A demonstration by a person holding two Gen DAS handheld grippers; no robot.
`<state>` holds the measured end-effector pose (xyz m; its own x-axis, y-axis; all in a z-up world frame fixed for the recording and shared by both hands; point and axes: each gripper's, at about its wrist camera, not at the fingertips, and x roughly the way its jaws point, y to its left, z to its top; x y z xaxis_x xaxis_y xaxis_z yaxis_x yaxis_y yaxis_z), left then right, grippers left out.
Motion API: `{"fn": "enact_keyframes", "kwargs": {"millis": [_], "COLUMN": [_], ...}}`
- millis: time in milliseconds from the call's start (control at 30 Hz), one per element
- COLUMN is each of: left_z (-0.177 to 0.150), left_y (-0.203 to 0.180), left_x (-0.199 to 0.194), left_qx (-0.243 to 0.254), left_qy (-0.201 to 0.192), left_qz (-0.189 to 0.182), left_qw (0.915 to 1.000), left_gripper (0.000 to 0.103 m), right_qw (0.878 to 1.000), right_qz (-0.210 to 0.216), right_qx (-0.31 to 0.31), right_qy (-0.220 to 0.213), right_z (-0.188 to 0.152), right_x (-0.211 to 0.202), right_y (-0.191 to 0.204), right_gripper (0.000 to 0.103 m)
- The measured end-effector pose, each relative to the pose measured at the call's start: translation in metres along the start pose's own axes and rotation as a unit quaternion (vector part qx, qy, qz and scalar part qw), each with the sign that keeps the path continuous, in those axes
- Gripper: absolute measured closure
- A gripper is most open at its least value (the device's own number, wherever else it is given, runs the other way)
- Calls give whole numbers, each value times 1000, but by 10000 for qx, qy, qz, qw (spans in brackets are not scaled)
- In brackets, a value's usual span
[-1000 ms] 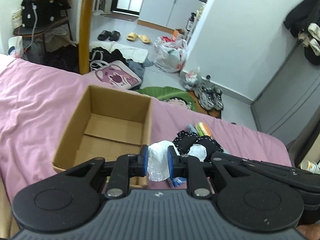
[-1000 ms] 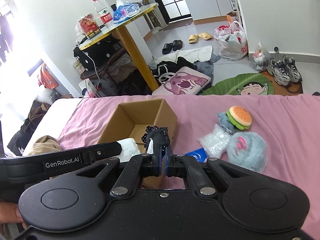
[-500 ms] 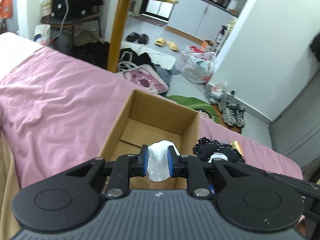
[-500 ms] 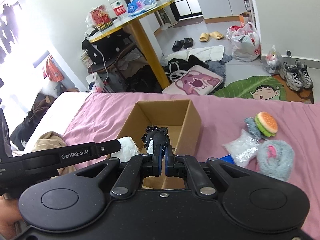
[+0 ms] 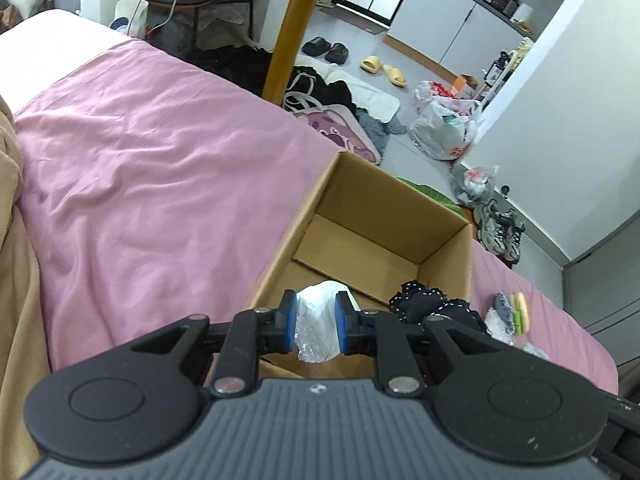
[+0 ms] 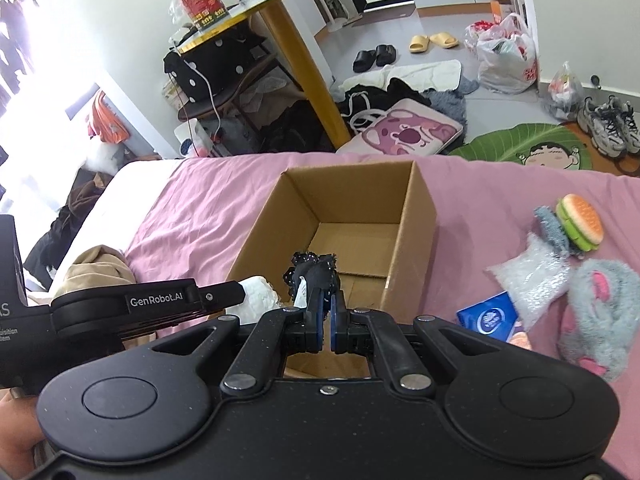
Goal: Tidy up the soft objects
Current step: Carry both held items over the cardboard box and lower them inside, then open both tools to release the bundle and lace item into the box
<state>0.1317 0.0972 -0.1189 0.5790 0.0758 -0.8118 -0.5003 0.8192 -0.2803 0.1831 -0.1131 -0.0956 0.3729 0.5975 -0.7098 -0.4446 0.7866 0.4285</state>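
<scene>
The left gripper (image 5: 316,316) has its fingers (image 5: 289,318) clamped on a white bag (image 5: 318,330) of crinkled plastic, held over the near edge of the open box (image 5: 444,216). The right gripper (image 6: 325,322) pinches a black lacy cloth (image 6: 312,272) with white dots between nearly closed fingers (image 6: 315,320), also over the near edge of the box, just right of the left gripper's bag. In the left view the same cloth sits just right of the bag, at the box's near right corner.

The box stands on a bed (image 5: 140,184) covered with a pink sheet, flaps folded down inside, and its visible floor is bare cardboard.

To the right of the box, on the sheet, lie more soft things: a burger toy (image 6: 580,224) farthest off, touching a small grey knit piece (image 6: 550,226); nearer, a clear packet (image 6: 532,278) of white filling; beside it a fuzzy grey slipper (image 6: 600,312) with pink patches; and a blue tissue pack (image 6: 490,318) close to the box's near right corner, touching the packet.

A tan blanket (image 5: 16,280) is bunched at the bed's left edge.
</scene>
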Motion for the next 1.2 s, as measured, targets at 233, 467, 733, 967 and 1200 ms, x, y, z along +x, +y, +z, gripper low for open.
{"fn": "enact_keyframes", "kwargs": {"millis": [233, 467, 733, 967, 1200], "left_z": [3, 4, 3, -1, -5], "left_y": [5, 6, -3, -16, -31], "left_x": [6, 1, -9, -10, -19], "left_qx": [-171, -307, -144, 195, 481], "left_qy": [51, 85, -117, -37, -26], "left_qz": [234, 158, 206, 205, 203], "left_qw": [9996, 9994, 9996, 9996, 9986], "left_gripper": [77, 51, 29, 25, 19], "right_qw": [9998, 9996, 9984, 9992, 9981], "right_qz": [39, 30, -42, -138, -290], "right_qx": [-9, -72, -34, -160, -533], "right_qy": [183, 289, 561, 335, 111], "right_z": [0, -3, -6, -6, -6], "right_x": [16, 21, 28, 2, -24], "right_y": [6, 12, 13, 11, 3], "right_gripper": [100, 99, 82, 43, 21]}}
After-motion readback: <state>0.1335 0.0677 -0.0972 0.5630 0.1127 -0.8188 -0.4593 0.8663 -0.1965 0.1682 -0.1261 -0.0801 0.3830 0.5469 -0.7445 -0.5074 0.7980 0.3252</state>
